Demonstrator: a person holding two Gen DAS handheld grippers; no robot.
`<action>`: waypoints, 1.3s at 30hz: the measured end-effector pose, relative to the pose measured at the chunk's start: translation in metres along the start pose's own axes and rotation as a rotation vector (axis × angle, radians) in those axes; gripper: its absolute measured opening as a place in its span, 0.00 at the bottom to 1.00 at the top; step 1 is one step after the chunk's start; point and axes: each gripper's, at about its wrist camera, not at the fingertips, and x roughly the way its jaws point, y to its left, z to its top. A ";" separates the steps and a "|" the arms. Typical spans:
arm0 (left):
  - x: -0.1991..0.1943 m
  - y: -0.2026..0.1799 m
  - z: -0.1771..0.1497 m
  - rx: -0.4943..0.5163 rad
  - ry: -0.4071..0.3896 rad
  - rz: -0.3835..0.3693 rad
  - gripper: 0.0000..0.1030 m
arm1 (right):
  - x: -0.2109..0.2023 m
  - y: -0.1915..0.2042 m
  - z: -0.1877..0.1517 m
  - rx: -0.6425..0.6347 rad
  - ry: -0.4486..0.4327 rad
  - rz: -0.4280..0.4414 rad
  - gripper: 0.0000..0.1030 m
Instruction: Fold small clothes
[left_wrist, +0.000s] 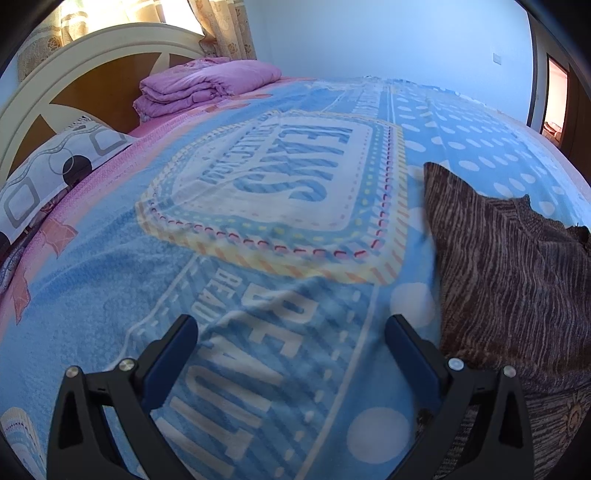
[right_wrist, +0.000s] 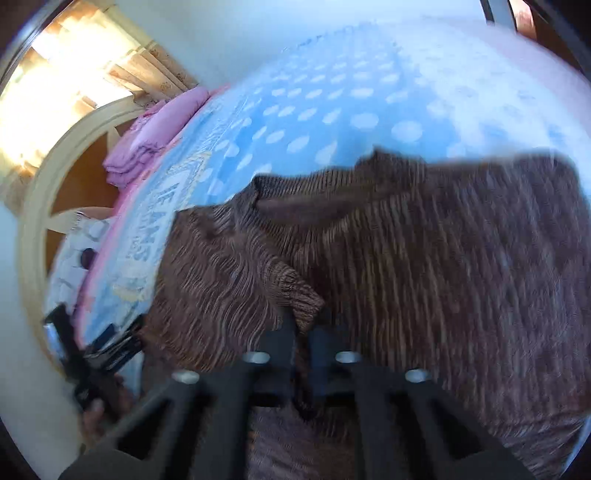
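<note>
Brown sweater (right_wrist: 424, 258) cuff pinched in right gripper (right_wrist: 303, 328); left gripper (left_wrist: 291, 332) wide open, empty, over "BEAUT" blanket (left_wrist: 110, 288).

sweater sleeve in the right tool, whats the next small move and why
Probably carry the sleeve cuff inward across the sweater body and lay it flat. The right tool is shut on the cuff, the sleeve already lies bent over the chest, and the left tool hangs open over the bedspread beside the sweater, holding nothing.
</note>
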 end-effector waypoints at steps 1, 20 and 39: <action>0.000 0.000 0.000 -0.001 0.000 -0.001 1.00 | -0.008 0.012 0.001 -0.056 -0.045 -0.026 0.05; -0.013 0.009 -0.002 -0.049 -0.078 -0.015 1.00 | -0.019 0.060 -0.034 -0.409 -0.146 -0.190 0.29; -0.043 -0.037 0.036 0.093 -0.184 0.085 1.00 | -0.061 -0.046 -0.027 -0.222 -0.207 -0.571 0.26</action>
